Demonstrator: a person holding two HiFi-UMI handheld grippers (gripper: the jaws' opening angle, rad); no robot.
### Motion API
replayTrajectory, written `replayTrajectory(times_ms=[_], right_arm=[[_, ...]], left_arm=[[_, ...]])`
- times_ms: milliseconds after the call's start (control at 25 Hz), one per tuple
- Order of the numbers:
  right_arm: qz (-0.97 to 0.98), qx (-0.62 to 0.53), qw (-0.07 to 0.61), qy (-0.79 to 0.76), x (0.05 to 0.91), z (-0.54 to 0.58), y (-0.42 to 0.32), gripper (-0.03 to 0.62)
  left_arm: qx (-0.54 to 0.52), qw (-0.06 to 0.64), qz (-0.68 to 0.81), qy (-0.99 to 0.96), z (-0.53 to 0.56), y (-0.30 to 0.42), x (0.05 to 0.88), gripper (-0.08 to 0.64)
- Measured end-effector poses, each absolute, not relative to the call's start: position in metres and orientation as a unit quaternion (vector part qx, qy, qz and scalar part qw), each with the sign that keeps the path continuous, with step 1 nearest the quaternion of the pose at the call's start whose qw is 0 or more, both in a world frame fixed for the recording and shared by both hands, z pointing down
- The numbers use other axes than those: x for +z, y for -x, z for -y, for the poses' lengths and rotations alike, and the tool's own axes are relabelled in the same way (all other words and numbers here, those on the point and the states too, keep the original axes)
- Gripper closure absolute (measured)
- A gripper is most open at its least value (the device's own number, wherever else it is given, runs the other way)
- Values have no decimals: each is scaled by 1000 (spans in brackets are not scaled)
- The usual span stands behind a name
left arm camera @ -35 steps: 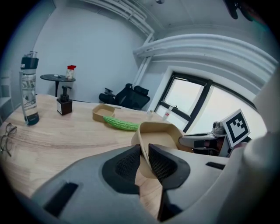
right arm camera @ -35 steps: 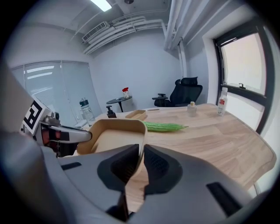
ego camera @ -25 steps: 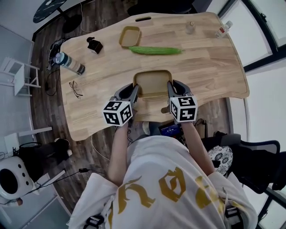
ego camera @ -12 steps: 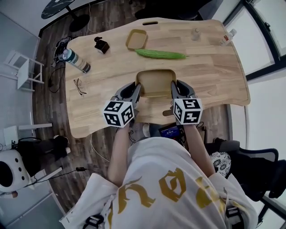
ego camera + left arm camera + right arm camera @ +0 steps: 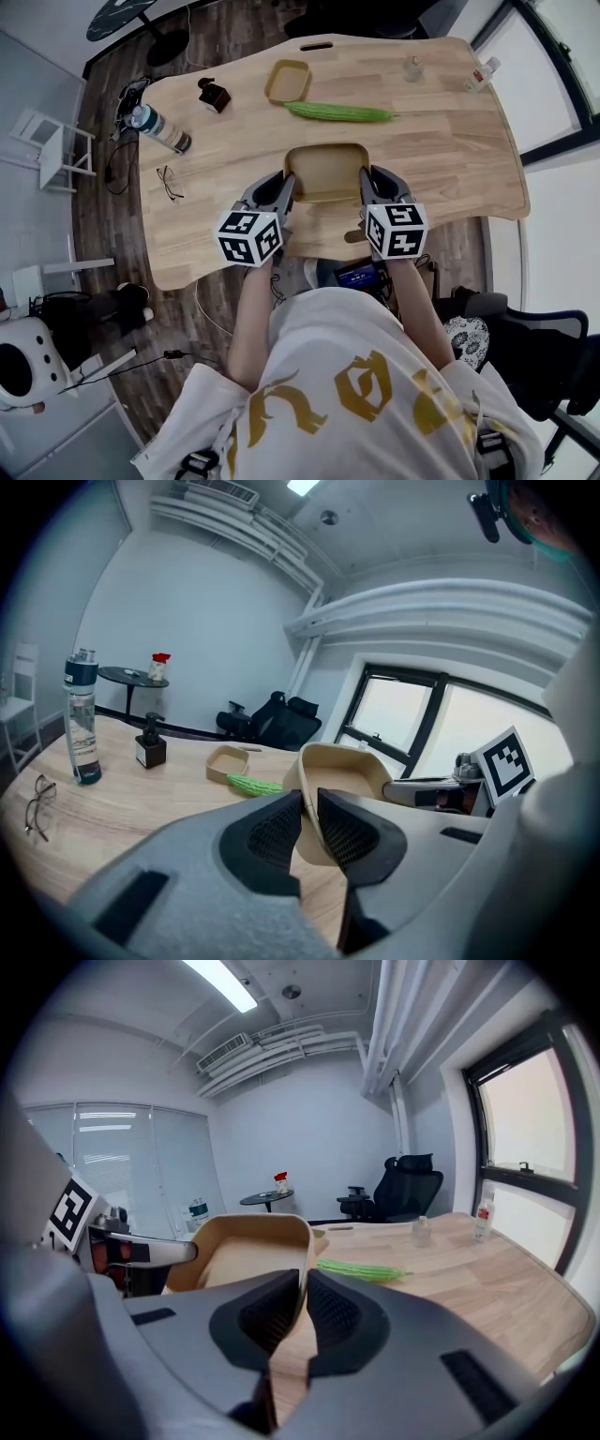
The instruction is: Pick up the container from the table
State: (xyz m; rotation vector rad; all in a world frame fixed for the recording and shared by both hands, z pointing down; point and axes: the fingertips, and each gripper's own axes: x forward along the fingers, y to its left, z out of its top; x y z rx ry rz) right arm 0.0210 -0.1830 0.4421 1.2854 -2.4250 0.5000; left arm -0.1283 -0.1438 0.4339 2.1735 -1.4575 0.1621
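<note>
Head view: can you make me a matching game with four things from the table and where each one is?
Things
1. big container
2. green vegetable
3. water bottle
4. glasses

Places
A. lying flat near the left edge of the table
B. lying between the small tan dish and the big one
C. pinched on two sides by the left tool and the right tool
D. standing upright at the table's left end

Pairs: 1-C, 2-B, 3-D, 4-A.

Both tools' jaws have just been closing a little tighter on the big container's walls.
</note>
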Motion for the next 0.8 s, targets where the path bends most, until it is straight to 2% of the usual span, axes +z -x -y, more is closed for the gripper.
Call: replayTrajectory(times_ms=[800], right_arm=[[859, 185, 178, -443, 450, 191, -7, 560]], left_arm=[[57, 265, 543, -795, 150, 142, 442, 503]])
